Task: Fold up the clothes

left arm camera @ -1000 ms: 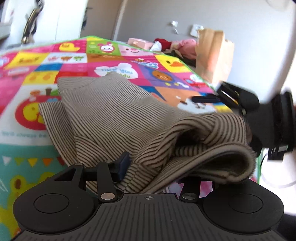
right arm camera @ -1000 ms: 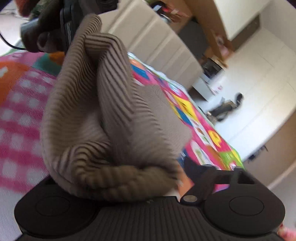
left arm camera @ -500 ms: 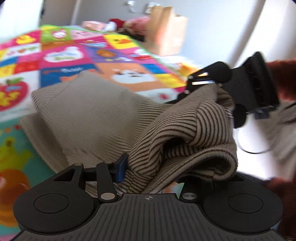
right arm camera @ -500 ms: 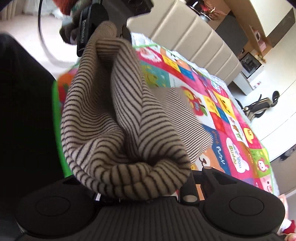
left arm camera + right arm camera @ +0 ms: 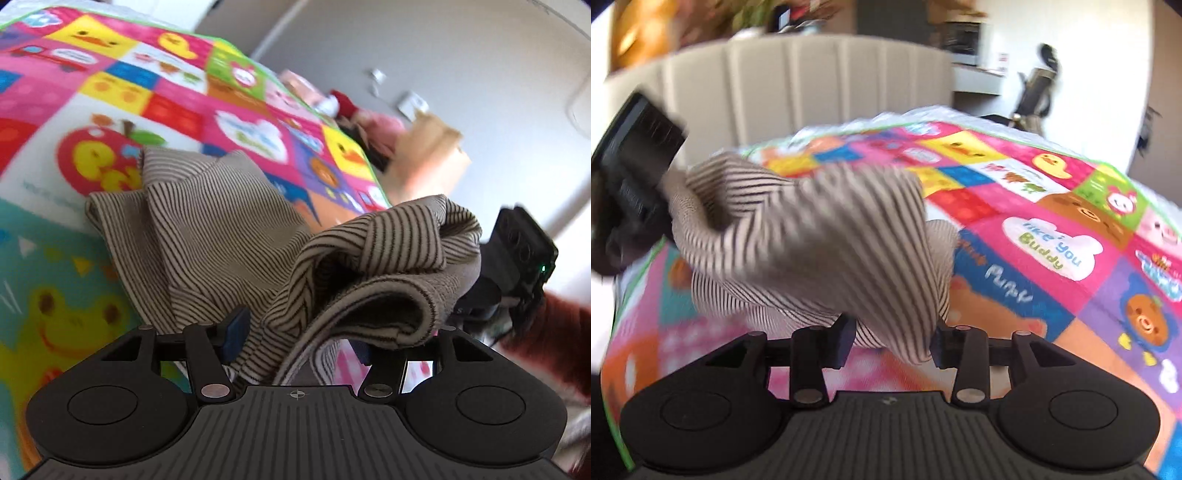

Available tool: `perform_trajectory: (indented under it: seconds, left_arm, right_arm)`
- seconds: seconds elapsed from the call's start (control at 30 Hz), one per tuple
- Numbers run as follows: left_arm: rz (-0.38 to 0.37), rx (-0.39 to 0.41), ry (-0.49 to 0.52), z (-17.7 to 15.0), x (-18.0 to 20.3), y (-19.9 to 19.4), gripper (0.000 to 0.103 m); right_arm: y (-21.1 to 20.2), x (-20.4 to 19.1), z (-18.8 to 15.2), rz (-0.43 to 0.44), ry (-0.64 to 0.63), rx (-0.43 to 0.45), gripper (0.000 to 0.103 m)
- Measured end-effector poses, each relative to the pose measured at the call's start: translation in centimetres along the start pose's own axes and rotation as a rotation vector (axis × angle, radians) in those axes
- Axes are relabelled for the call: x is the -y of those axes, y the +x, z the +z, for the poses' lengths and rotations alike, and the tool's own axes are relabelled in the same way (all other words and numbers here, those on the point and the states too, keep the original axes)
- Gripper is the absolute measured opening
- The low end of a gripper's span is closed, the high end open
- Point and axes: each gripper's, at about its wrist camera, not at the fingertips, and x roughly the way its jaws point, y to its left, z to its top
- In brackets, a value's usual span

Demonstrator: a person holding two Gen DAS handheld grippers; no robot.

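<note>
A beige garment with thin dark stripes (image 5: 221, 229) lies partly on a colourful play mat (image 5: 110, 92), its near edge lifted and bunched into a thick fold. My left gripper (image 5: 301, 339) is shut on that fold; the cloth hides its right finger. Across the fold at the right is my right gripper (image 5: 517, 251), holding the other end. In the right wrist view the striped garment (image 5: 812, 240) hangs above the mat (image 5: 1052, 240), a corner pinched in my right gripper (image 5: 892, 343). The left gripper (image 5: 631, 166) shows as a black block at the cloth's far left end.
A brown paper bag (image 5: 428, 158) and a pile of pink and red things (image 5: 362, 118) stand past the mat by the grey wall. A red sleeve (image 5: 546, 332) is at the right. A beige sofa (image 5: 794, 85) and a chair (image 5: 1038, 88) lie beyond the mat.
Both grippers have swung round over the mat, carrying the held fold with them; the right wrist view now faces the sofa. Both grips on the cloth are unchanged.
</note>
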Motion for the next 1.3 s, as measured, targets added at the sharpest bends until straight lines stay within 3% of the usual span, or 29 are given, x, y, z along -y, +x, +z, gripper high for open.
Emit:
perform_trajectory:
  seconds: [0.17, 0.33, 0.4, 0.57, 0.7, 0.77, 0.87, 1.0, 1.13, 1.2, 1.3]
  left_arm:
    - [0.088, 0.099, -0.041, 3.8, -2.6, -0.2, 0.072]
    - [0.317, 0.163, -0.119, 7.1, -6.9, 0.6, 0.075]
    - [0.363, 0.169, -0.129, 7.7, -8.5, 1.0, 0.086]
    - [0.397, 0.162, -0.019, 8.1, -8.7, 1.6, 0.098]
    - [0.293, 0.167, -0.085, 7.9, -10.5, 1.7, 0.102]
    - [0.236, 0.178, -0.140, 7.7, -11.6, 1.7, 0.102]
    - [0.223, 0.191, -0.165, 7.6, -11.6, 1.3, 0.102]
    - [0.196, 0.211, -0.136, 8.4, -9.8, -0.7, 0.102]
    - [0.140, 0.211, -0.035, 10.4, -7.7, -1.6, 0.103]
    - [0.133, 0.141, -0.009, 11.5, -7.7, 0.6, 0.103]
    - [0.107, 0.051, -0.075, 11.6, -9.4, 3.9, 0.103]
  right_arm:
    - [3.9, 2.8, 3.0, -0.031, 0.095, 0.065, 0.052]
    - [10.8, 4.8, 5.0, -0.130, 0.202, -0.006, 0.077]
    - [13.3, 5.3, 5.3, -0.182, 0.236, -0.039, 0.096]
    - [12.2, 5.5, 4.6, -0.229, 0.372, -0.015, 0.100]
    - [8.4, 4.3, 2.0, -0.176, 0.631, -0.002, 0.100]
    - [7.5, 3.0, 0.2, -0.072, 0.804, -0.010, 0.100]
    - [8.8, 1.3, -0.8, 0.040, 0.955, 0.017, 0.100]
    - [12.5, 0.3, -0.9, 0.039, 1.035, 0.029, 0.103]
    - [12.8, -0.3, -0.9, 0.029, 0.998, 0.073, 0.103]
    - [12.8, -0.3, -1.1, 0.037, 0.983, 0.081, 0.102]
    - [12.5, 0.3, -1.3, 0.066, 0.974, 0.071, 0.092]
